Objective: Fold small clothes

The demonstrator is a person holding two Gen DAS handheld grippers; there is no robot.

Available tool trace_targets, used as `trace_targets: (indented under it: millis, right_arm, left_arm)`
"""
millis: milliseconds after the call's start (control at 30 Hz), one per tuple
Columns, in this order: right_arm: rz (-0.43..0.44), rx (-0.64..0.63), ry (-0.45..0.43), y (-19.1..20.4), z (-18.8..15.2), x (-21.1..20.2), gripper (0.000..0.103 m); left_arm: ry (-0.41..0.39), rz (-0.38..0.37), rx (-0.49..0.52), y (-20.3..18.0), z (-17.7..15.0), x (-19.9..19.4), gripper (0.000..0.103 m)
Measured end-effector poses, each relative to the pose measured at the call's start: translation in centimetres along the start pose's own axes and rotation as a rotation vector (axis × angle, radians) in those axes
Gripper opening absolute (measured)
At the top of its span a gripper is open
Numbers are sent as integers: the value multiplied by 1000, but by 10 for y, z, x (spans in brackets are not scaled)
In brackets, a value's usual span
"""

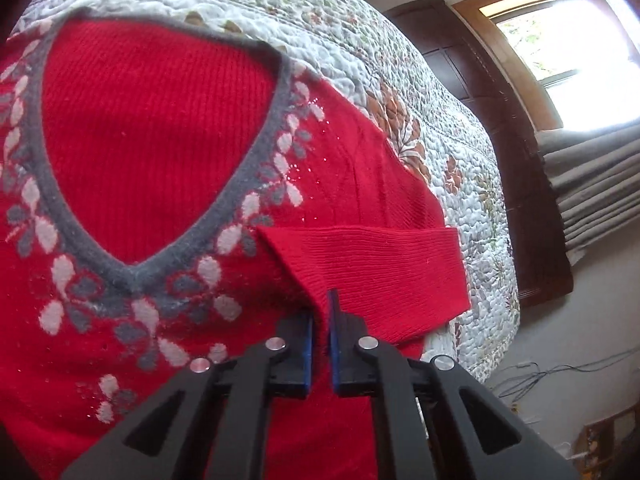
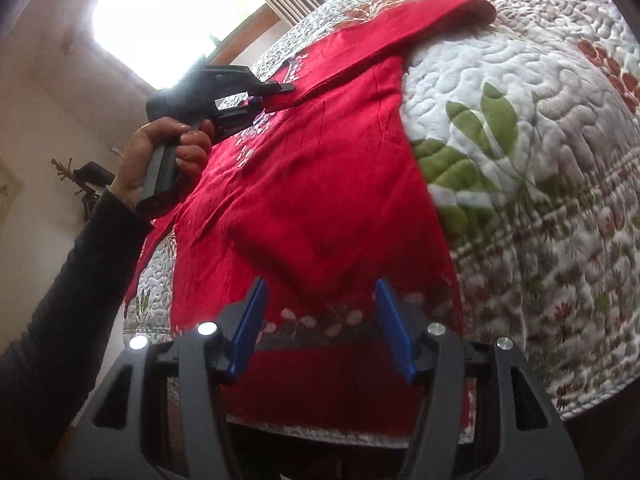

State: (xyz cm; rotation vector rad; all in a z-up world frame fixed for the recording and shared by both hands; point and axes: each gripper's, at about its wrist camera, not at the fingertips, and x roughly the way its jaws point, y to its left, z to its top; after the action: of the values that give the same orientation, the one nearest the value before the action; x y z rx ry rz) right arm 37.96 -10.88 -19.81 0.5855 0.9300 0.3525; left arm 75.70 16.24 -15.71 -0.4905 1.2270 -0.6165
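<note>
One sleeve (image 1: 360, 264) fold underway: left gripper (image 1: 320, 320) pinched cuff; right gripper (image 2: 320, 300) wide over sweater (image 2: 320, 184) hem. Next: lay sleeve across chest.

Bed w/ floral quilt (image 1: 460, 148); red sweater (image 1: 152, 128) lies flat on it, neck toward far edge, hem (image 2: 340, 336) at near edge.
</note>
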Motion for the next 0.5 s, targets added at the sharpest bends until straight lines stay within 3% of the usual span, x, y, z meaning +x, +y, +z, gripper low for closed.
trace_targets:
  millis: [267, 500]
  right_arm:
    - [31, 2, -8, 4, -12, -19, 57]
    - [68, -10, 25, 22, -22, -12, 59]
  left_arm:
    - [-131, 37, 98, -27, 26, -81, 4]
    - [-248, 110, 46, 27, 38, -173, 4]
